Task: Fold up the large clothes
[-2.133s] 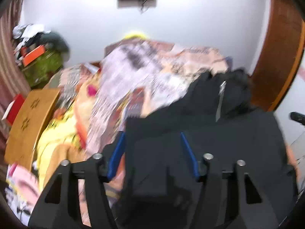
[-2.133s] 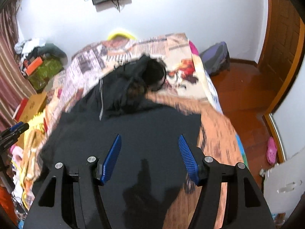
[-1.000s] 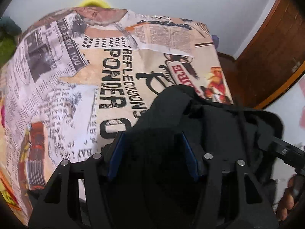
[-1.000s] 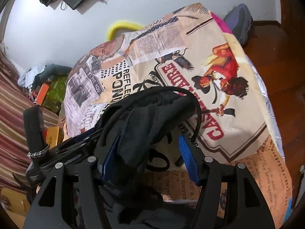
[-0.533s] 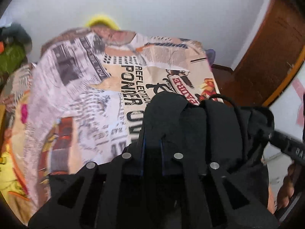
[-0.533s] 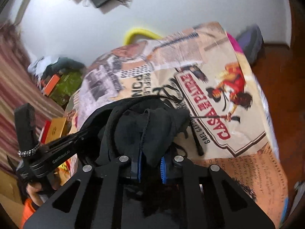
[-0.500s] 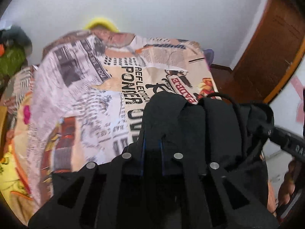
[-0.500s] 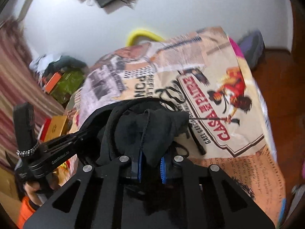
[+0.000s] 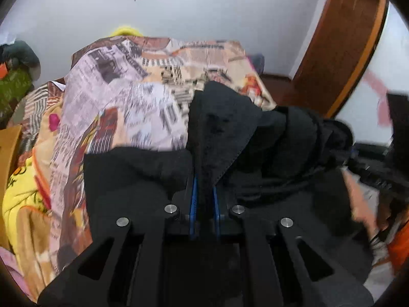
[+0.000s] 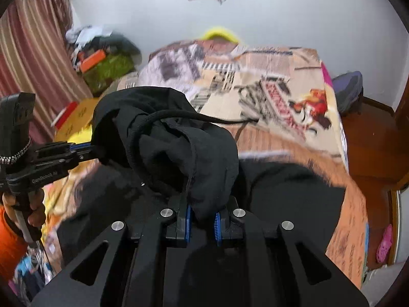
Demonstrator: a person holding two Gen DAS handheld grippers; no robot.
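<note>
Both sets of tongs are clamped on the black hoodie (image 10: pixel 179 143), which is bunched up above the bed (image 10: pixel 294 94) while its lower part lies on the printed bedspread. The left tongs (image 9: pixel 203 199) pinch a fold of the dark cloth between their blue pads. The right tongs (image 10: pixel 201 217) grip a thick wad of the hood, its drawstring (image 10: pixel 204 116) looping out over the bedspread. In the right wrist view a hand (image 10: pixel 33 207) grips the left tool's handle.
</note>
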